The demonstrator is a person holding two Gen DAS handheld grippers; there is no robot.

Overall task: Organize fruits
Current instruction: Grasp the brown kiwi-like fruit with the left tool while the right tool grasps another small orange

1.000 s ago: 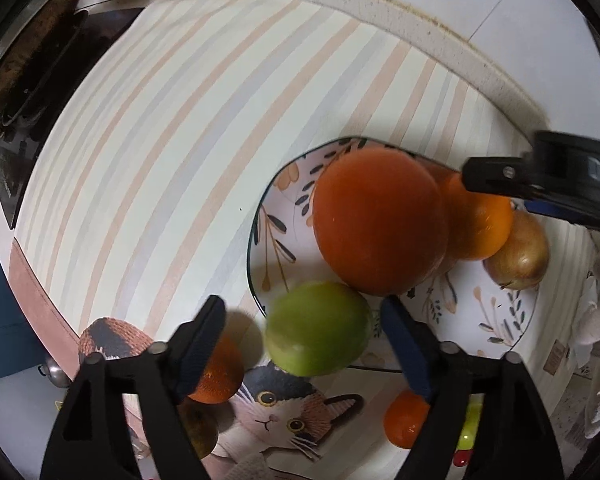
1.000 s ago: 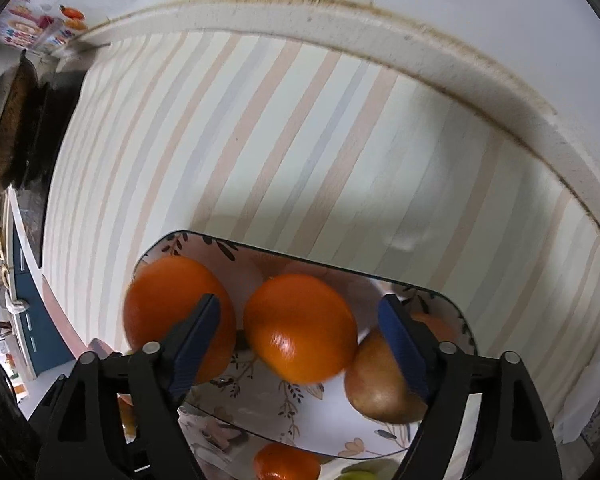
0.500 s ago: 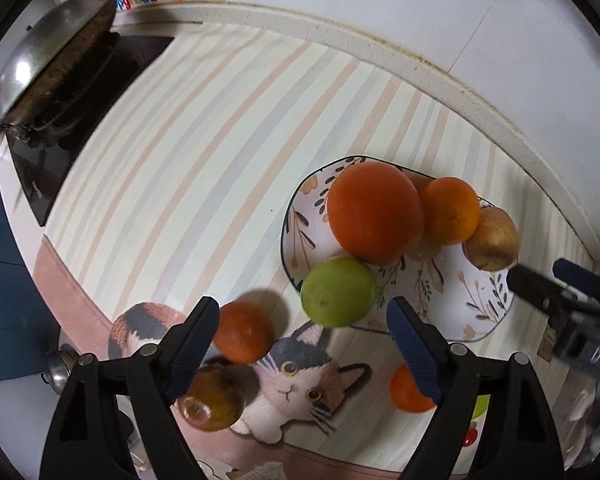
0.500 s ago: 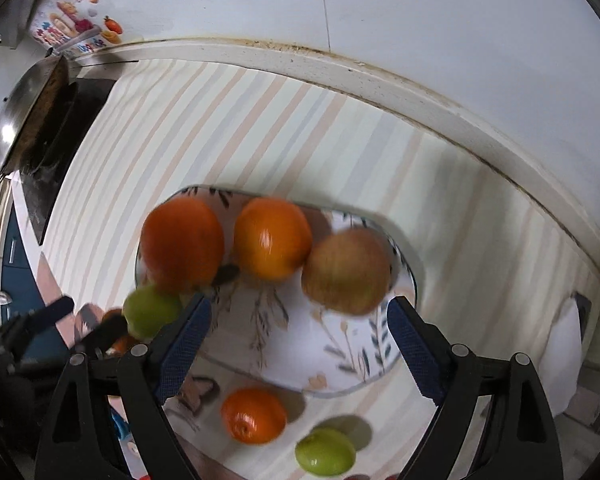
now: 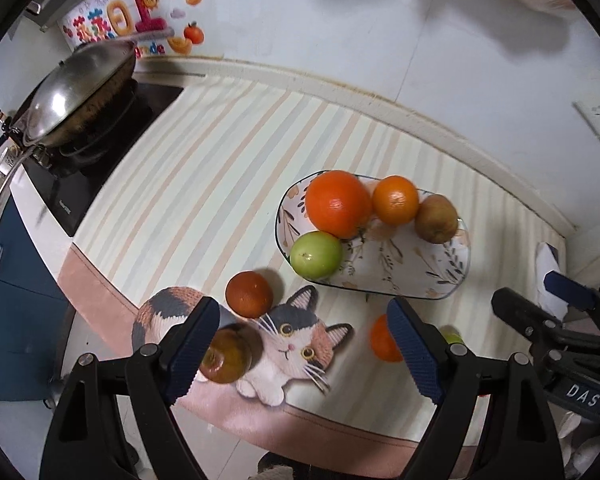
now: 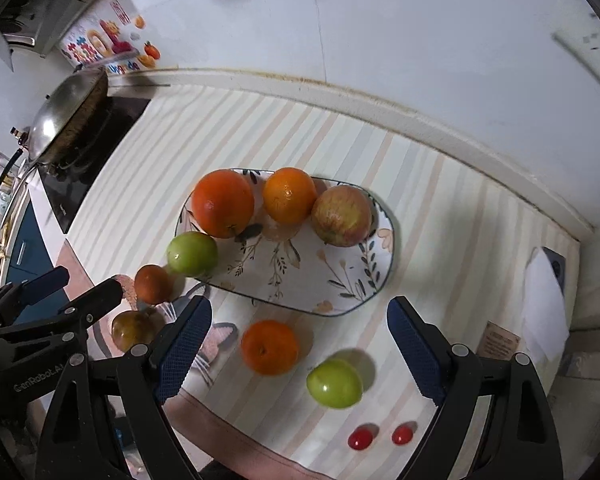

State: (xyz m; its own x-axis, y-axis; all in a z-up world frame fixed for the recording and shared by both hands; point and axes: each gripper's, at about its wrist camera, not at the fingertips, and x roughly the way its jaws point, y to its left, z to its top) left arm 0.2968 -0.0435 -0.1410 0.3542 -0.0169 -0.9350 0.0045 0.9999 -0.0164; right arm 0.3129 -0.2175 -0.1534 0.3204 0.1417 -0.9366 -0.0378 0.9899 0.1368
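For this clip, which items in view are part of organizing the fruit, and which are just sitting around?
Part of the job:
- floral plate with large orange, smaller orange, apple, green fruit
- loose orange, green fruit, dark orange, brownish apple, two small red fruits

Just lying about:
- wok
- wall sticker
- white cloth

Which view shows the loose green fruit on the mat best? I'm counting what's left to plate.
The right wrist view: the loose green fruit lies in full sight near the plate. In the left wrist view it is mostly hidden behind a gripper finger.
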